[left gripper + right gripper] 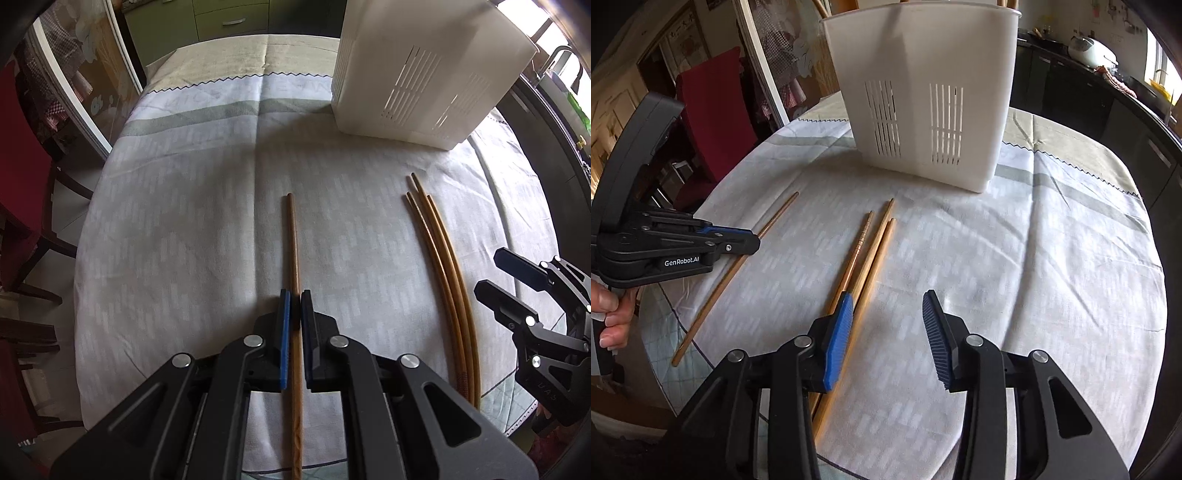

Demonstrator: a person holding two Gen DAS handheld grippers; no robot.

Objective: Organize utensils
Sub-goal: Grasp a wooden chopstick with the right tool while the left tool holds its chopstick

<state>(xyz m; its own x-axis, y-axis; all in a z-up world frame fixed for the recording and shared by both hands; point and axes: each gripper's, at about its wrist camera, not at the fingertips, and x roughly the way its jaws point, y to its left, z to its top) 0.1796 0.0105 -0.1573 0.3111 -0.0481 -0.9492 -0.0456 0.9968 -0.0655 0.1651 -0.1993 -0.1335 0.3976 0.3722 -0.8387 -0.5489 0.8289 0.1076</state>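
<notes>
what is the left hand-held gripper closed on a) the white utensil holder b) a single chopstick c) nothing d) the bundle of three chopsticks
b: the left hand-held gripper has its pads pressed on a single chopstick, apart from the other chopsticks and the white utensil holder.

The right gripper [888, 325], jaws apart, hangs over three chopsticks [866, 258] mid-table, the left gripper [753, 242] closed on a single chopstick [713, 295] near the table's left edge, a white slotted holder [923, 92] toward the far edge.
</notes>
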